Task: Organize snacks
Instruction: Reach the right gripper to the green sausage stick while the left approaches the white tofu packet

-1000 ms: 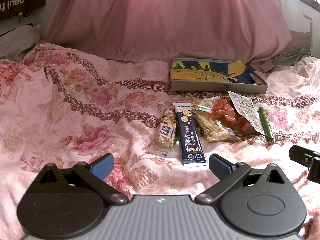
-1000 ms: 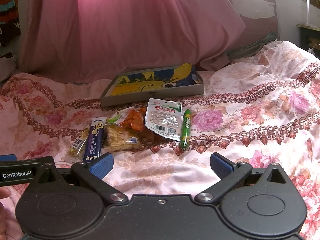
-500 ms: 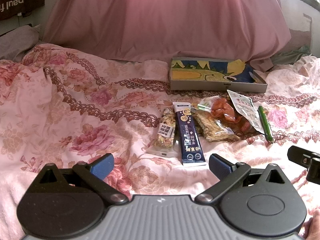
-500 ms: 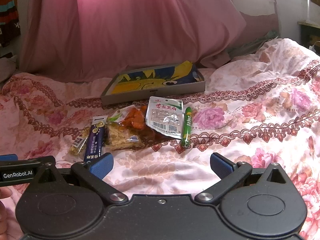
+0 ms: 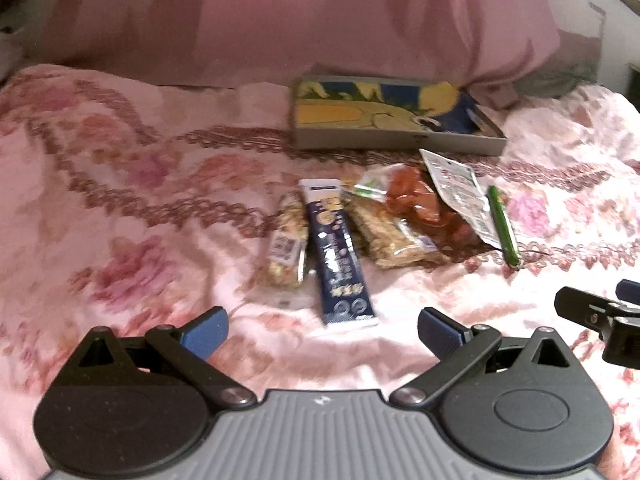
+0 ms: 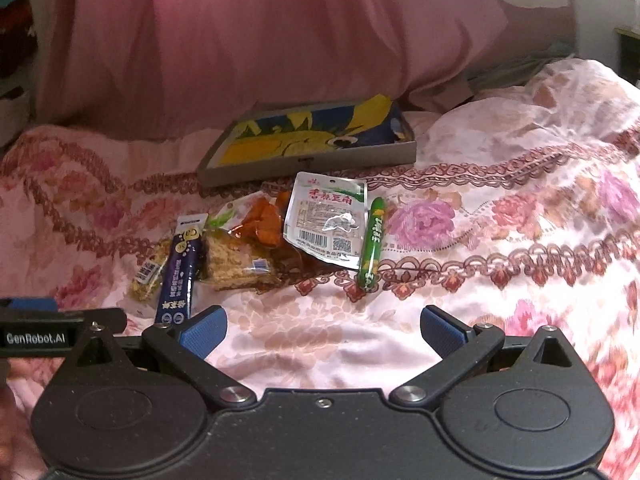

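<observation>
Six snacks lie in a loose row on a pink floral bedspread (image 6: 500, 184), with one shallow grey tray (image 6: 312, 162) just beyond them at twelve o'clock; its inside is printed in yellow and blue. Counted from nine o'clock to three o'clock in the right wrist view: one clear-wrapped nut bar (image 6: 147, 272), one dark blue stick pack (image 6: 178, 272) touching it, one crisp cracker pack (image 6: 236, 264), one bag of orange pieces (image 6: 262, 224) partly under its neighbours, one silver-white pouch (image 6: 326, 220) overlapping that bag, and one green sausage stick (image 6: 371, 248) just beside the pouch at its three o'clock edge. All six rest on the bedspread, none in the tray.

The left gripper (image 5: 319, 328) hovers at six o'clock of the blue stick pack (image 5: 338, 252), its two blue-padded fingers spread wide, holding nothing. The right gripper (image 6: 322, 330) likewise stands with fingers spread apart and empty, low over bare bedspread at six o'clock of the row. A pink curtain (image 6: 248, 40) hangs behind the bed.
</observation>
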Demonstrator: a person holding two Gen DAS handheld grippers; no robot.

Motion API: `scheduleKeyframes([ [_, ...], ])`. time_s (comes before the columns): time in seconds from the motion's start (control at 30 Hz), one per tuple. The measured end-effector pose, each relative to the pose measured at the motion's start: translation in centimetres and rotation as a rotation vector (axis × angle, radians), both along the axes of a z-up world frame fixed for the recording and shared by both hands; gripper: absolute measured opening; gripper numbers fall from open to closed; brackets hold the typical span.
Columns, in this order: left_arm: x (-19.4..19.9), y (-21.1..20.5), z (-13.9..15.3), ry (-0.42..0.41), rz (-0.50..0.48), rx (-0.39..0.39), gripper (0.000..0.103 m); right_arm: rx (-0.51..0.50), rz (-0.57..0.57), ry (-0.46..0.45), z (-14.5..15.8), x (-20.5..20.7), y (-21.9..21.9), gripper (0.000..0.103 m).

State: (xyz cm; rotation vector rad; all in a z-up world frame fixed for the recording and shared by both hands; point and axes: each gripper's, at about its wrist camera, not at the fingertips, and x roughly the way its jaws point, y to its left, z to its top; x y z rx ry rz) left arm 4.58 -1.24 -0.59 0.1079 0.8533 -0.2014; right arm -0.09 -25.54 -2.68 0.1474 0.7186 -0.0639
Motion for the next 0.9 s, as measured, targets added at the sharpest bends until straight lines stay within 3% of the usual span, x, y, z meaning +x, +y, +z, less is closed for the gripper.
scheduleKeyframes([
  [0.13, 2.5, -0.9, 0.5, -0.004, -0.072, -0.015, 0.103, -0.091, 0.046, 0.029, 0.5, 2.4, -1.4, 0.102],
  [0.33, 7.4, -3.1, 1.5, -0.043, -0.142, -0.103, 0.103, -0.166, 0.068, 0.019, 0.2, 6.2, -3.5, 0.102],
  [0.53, 12.7, -6.3, 0.3, -0.077, -0.235, -0.171, 0.103, -0.178, 0.041, -0.023, -2.0, 9.3, -4.6, 0.102],
  [0.63, 15.2, -7.8, -0.9, -0.085, -0.286, -0.206, 0.103, -0.231, 0.048, -0.007, -3.4, 10.4, -4.5, 0.099],
  [0.9, 20.2, -11.1, -4.1, 0.015, -0.383, -0.322, 0.103, -0.283, 0.085, -0.024, -5.0, 11.9, -3.7, 0.090],
])
